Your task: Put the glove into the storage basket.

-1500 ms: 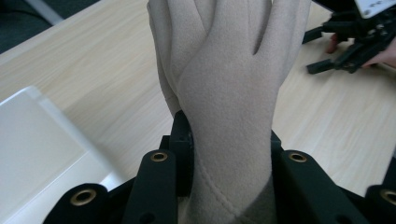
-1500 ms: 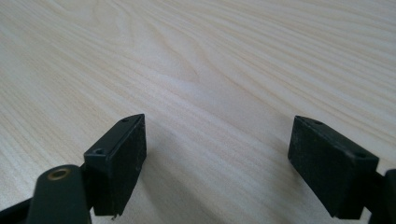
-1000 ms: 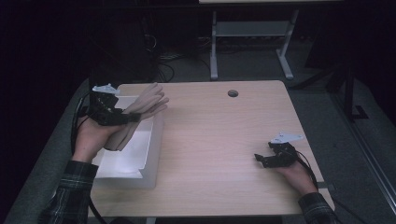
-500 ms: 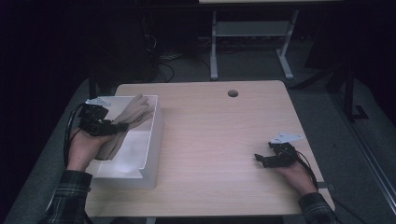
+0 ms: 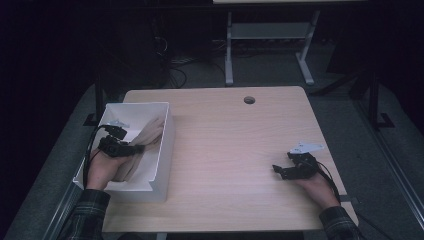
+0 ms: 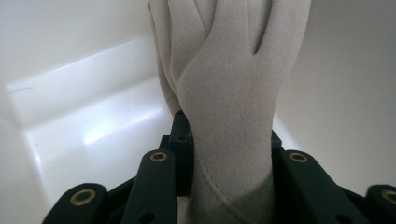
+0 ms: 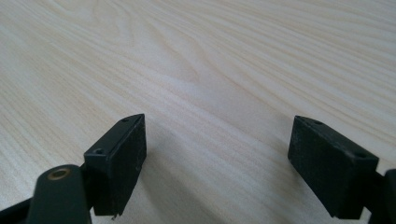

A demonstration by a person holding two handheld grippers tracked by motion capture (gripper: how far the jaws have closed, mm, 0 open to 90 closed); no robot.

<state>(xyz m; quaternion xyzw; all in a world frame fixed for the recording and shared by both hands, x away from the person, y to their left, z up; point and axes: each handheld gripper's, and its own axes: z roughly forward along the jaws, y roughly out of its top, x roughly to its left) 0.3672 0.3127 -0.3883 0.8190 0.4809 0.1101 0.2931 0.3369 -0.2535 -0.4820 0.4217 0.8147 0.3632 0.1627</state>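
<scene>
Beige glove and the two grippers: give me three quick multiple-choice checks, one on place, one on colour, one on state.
1. Where is the beige glove?
A. inside the white bin
B. on the bare table
C. on the floor

2. What colour is the bin?
A. blue
B. white
C. black

3. How do the right gripper's jaws stand?
A. shut on a glove
B. shut empty
C. open, empty

Answers: 1 A, the left gripper holds it between the bin's walls; 2 B, its walls show white; 3 C, bare table wood shows between the jaws.

Soft matt beige cloth glove [image 6: 233, 93], glossy smooth white plastic box [image 5: 162, 150], matt pale wood-grain table [image 5: 240, 150].
</scene>
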